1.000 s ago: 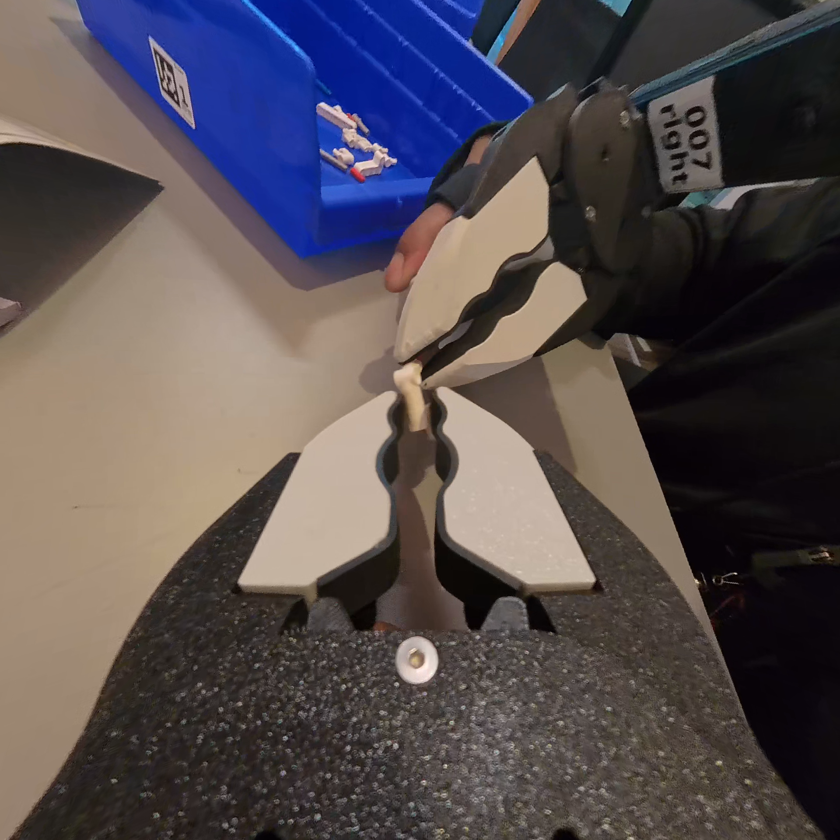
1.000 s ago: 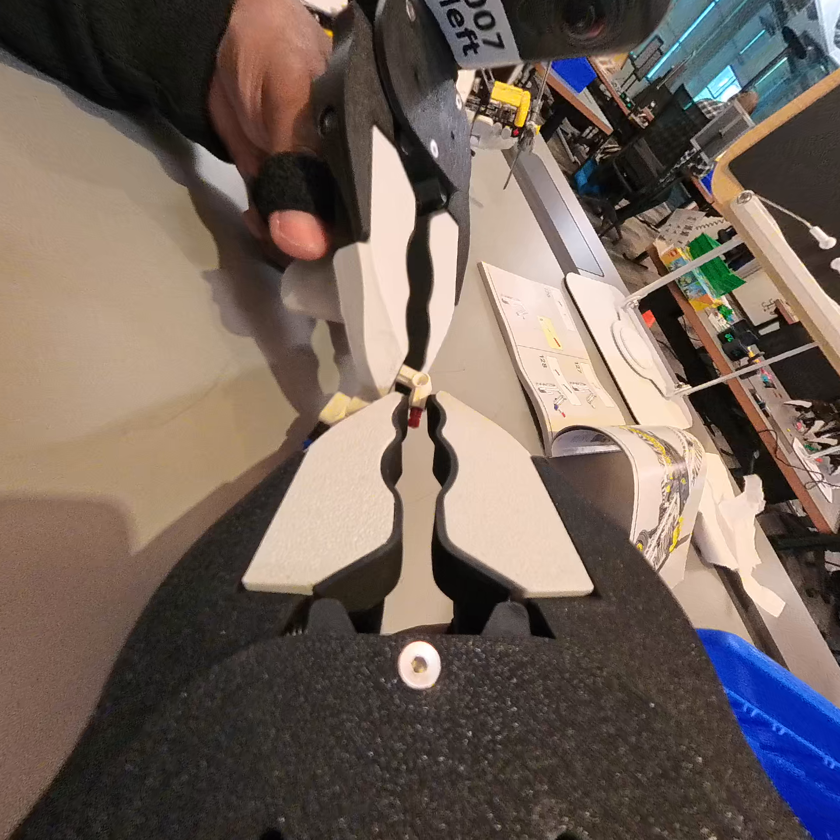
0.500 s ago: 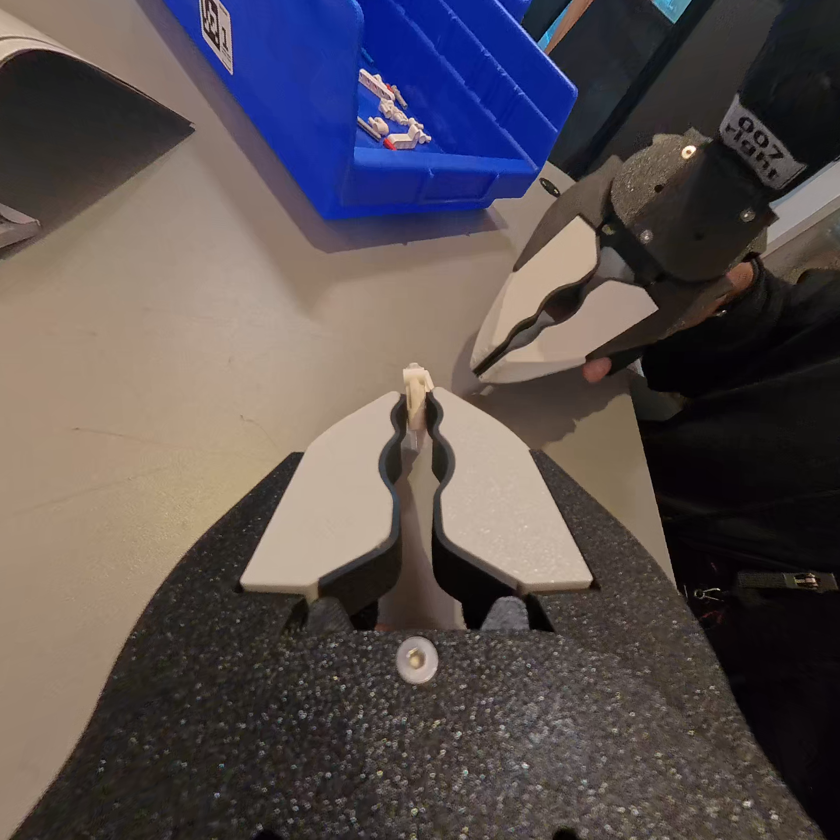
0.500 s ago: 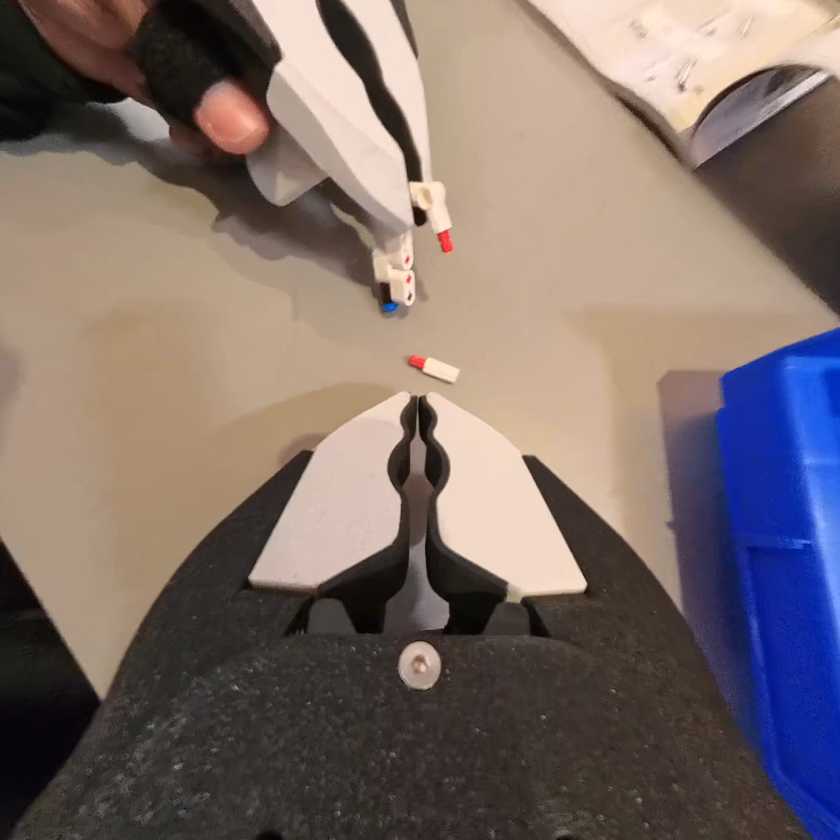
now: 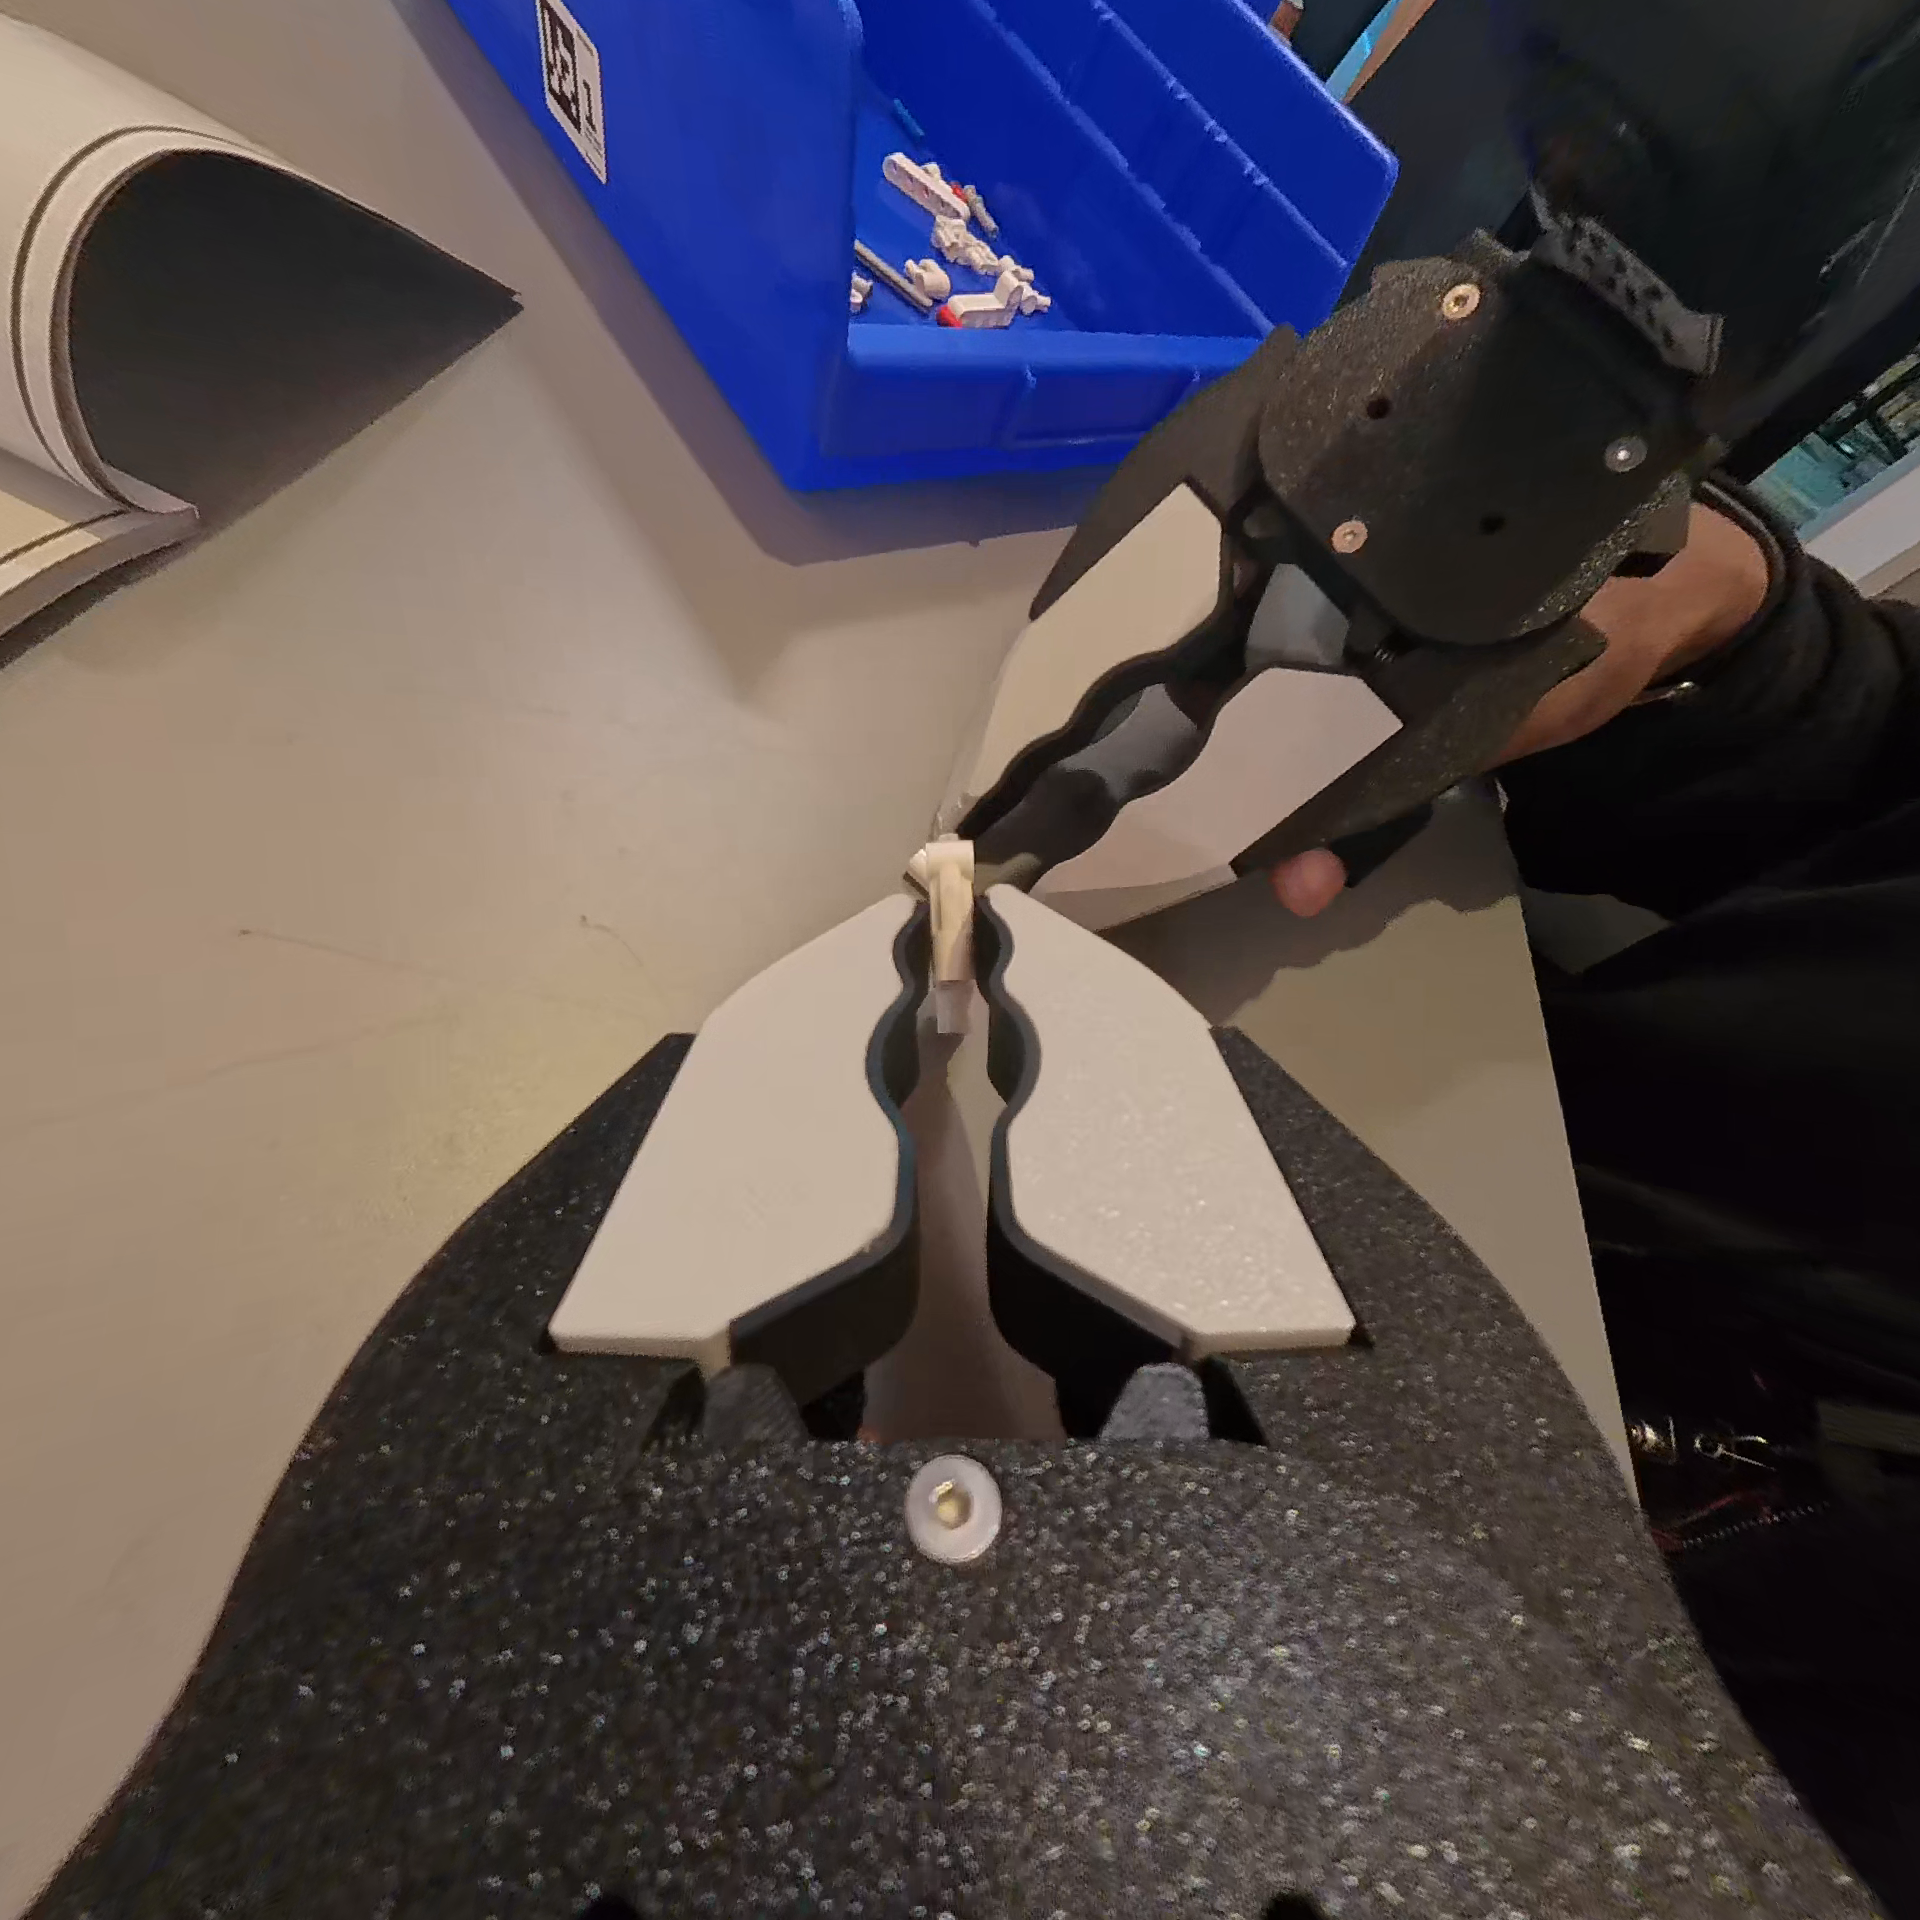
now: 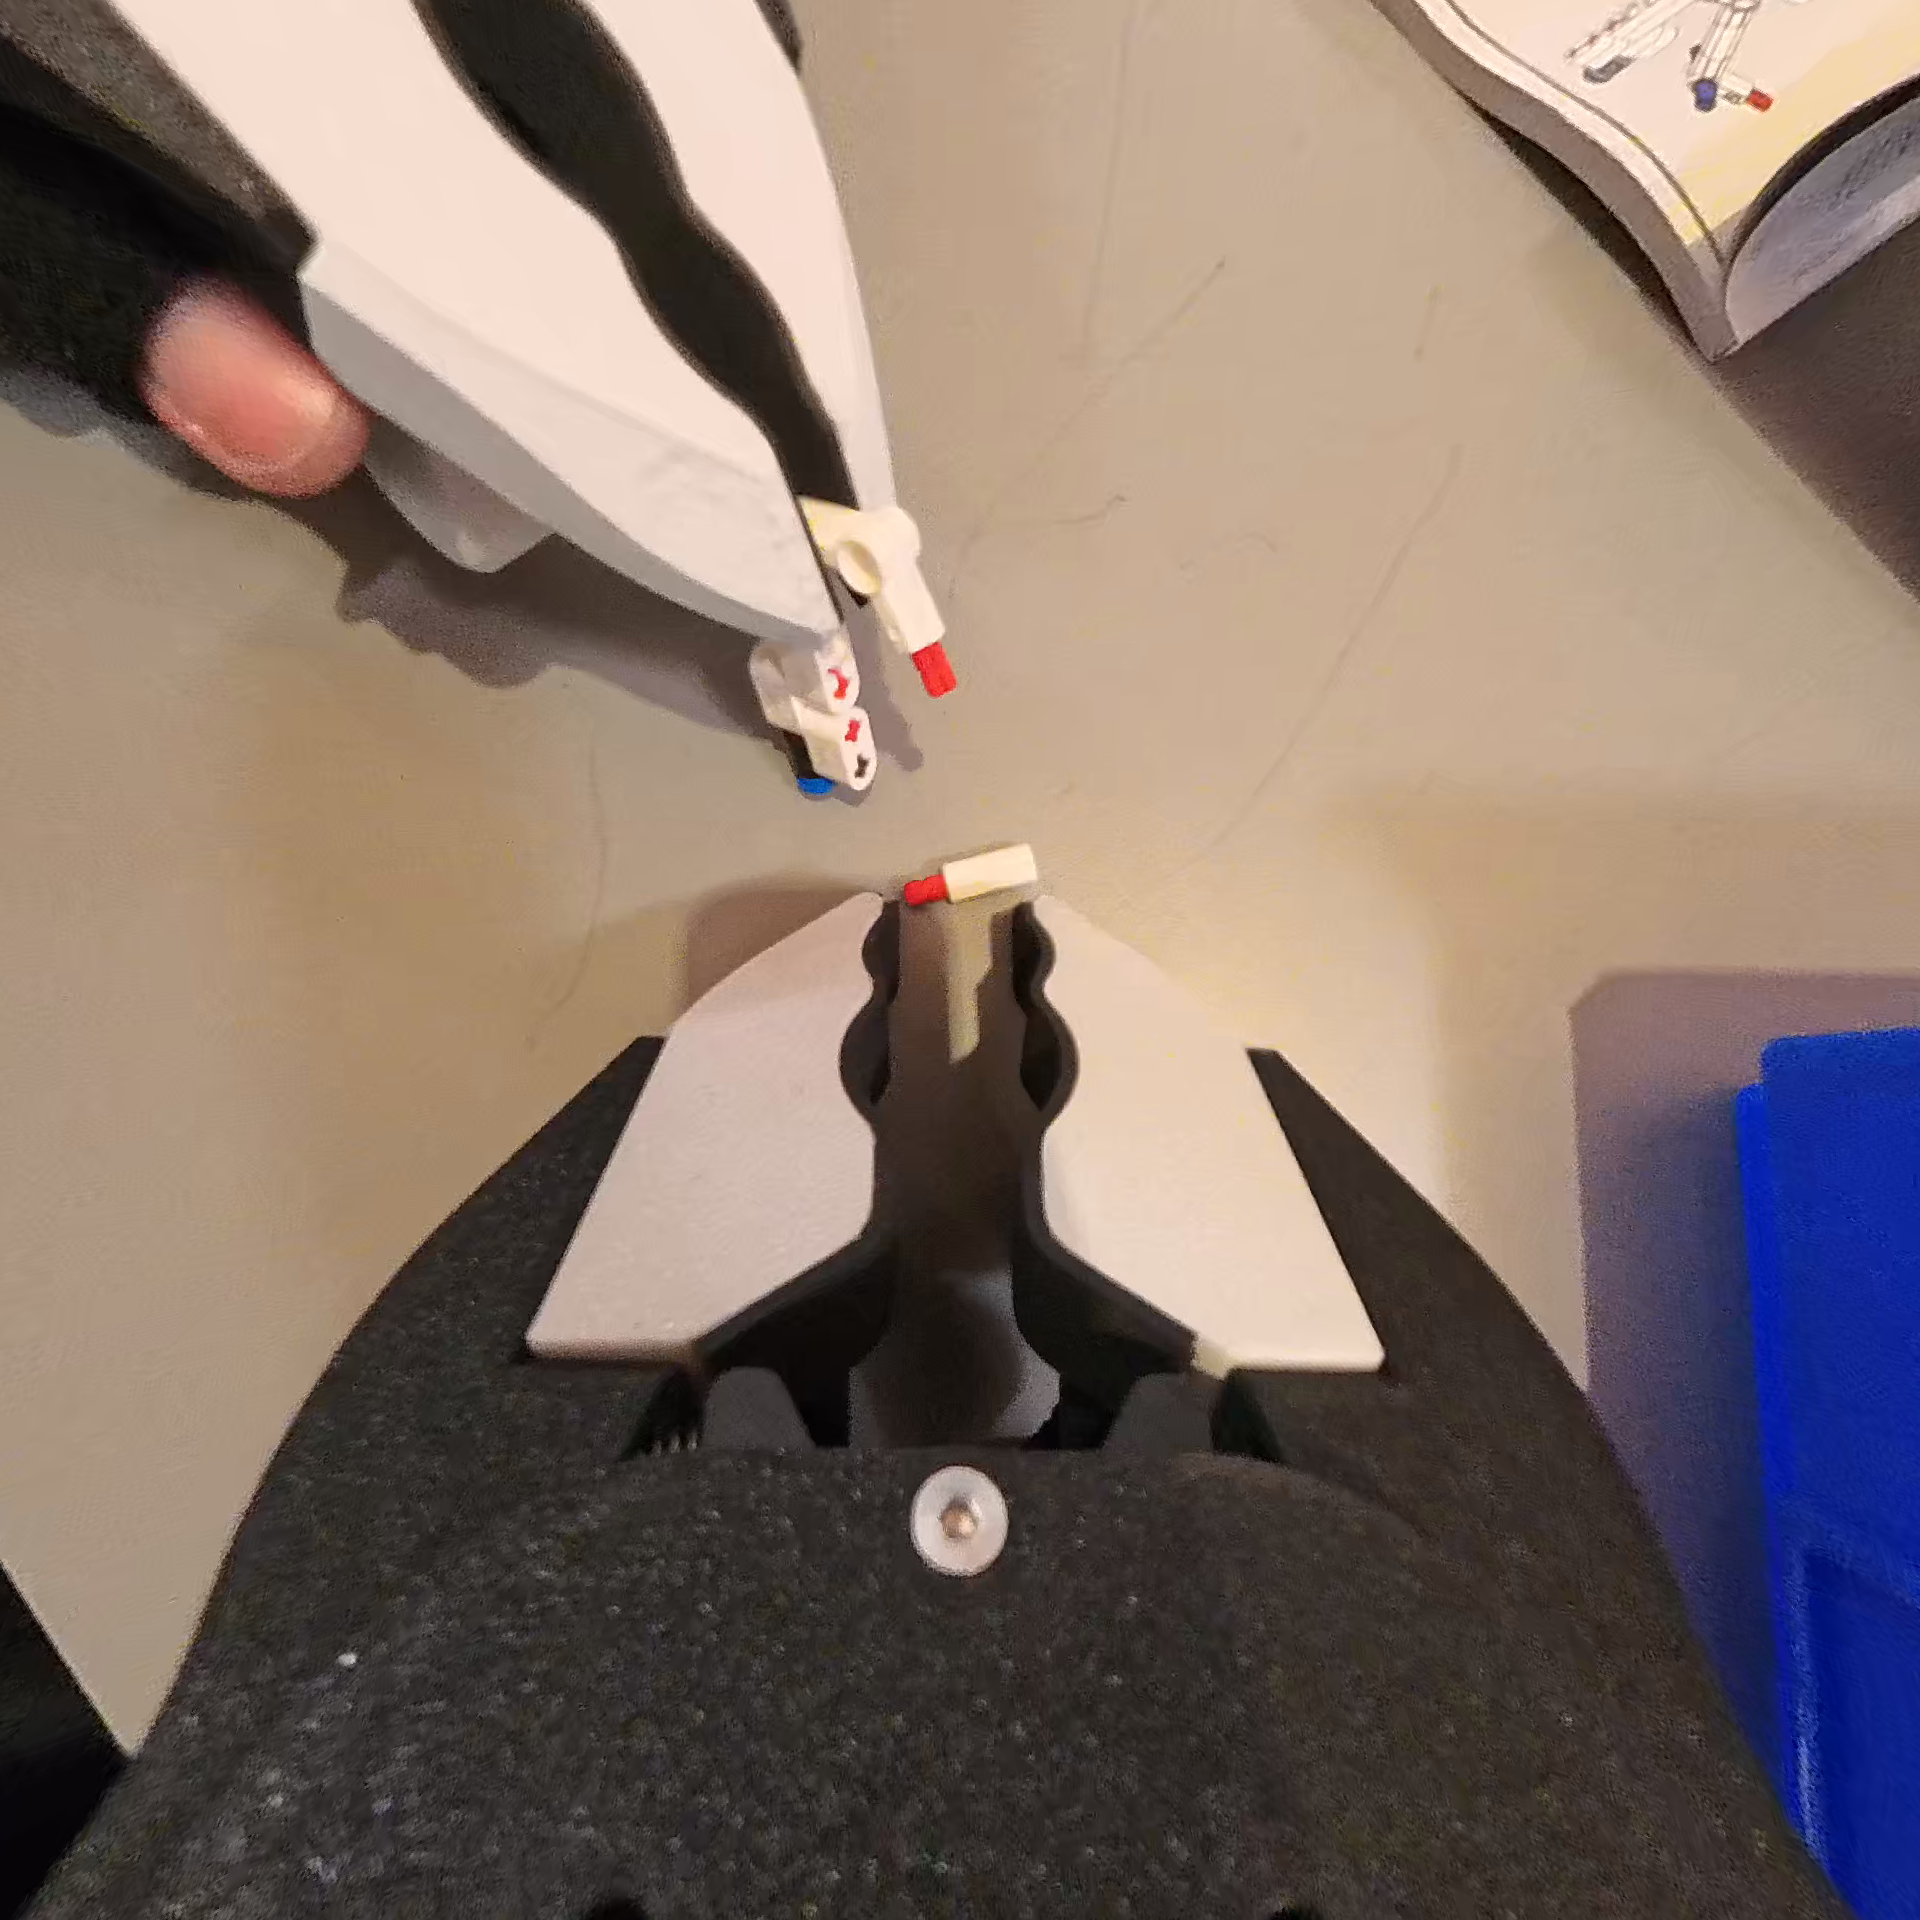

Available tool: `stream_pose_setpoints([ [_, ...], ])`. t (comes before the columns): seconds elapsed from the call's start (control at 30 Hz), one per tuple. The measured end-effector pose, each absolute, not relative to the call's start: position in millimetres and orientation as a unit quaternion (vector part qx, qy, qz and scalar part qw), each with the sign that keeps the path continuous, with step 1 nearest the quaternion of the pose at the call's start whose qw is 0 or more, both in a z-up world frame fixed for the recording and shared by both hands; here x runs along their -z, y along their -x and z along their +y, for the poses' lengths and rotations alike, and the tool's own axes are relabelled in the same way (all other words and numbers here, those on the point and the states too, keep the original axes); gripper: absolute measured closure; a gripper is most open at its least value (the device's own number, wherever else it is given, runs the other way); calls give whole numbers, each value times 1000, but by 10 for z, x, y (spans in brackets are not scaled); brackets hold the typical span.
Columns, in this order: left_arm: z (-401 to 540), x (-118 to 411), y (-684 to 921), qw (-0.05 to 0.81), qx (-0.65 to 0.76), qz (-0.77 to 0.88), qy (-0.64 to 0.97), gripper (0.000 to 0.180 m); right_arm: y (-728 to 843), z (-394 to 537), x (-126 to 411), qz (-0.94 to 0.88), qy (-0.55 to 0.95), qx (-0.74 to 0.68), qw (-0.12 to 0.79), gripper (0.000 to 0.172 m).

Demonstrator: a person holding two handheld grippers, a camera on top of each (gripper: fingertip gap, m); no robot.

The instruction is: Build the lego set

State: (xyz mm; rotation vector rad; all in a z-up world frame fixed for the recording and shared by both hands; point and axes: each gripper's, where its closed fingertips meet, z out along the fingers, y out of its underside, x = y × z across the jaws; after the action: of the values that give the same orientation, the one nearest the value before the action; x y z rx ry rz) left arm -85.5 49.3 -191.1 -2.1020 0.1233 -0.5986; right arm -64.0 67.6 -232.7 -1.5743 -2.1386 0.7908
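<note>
The left gripper (image 5: 951, 914) has its jaws nearly closed, both pads pressing on a small white connector piece (image 5: 948, 914) that sticks out past the tips at 12 o'clock. In the right wrist view the same piece carries a red pin (image 6: 933, 667) at its free end. Just below it on the table lies a white block assembly (image 6: 821, 717) with red cross-holes and a blue peg.

The right gripper (image 6: 951, 909) has its jaws parted, holding nothing. A short white sleeve with a red pin (image 6: 975, 875) lies crosswise on the table just ahead of the fingertips at 12 o'clock; whether they touch it I cannot tell.

The table (image 5: 364, 831) is smooth and beige. A blue bin (image 5: 1039, 374) with small white parts sits at 1 o'clock in the left view, a curled booklet (image 5: 156, 312) at 10 o'clock.
</note>
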Motion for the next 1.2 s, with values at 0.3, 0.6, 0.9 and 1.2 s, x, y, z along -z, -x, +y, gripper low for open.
stream_pose_setpoints([
  [0.3,499,1924,885,458,235,42,856,173,757,615,2327,-754,560,-291,183,150],
  [0.6,476,1934,900,452,226,53,861,173,738,637,2334,-783,524,-269,199,158],
  [0.9,489,1938,892,456,230,57,858,172,772,723,2276,-824,411,-274,277,165],
  [1.2,544,1830,874,500,229,68,833,173,843,679,1840,-785,296,-370,399,165],
])
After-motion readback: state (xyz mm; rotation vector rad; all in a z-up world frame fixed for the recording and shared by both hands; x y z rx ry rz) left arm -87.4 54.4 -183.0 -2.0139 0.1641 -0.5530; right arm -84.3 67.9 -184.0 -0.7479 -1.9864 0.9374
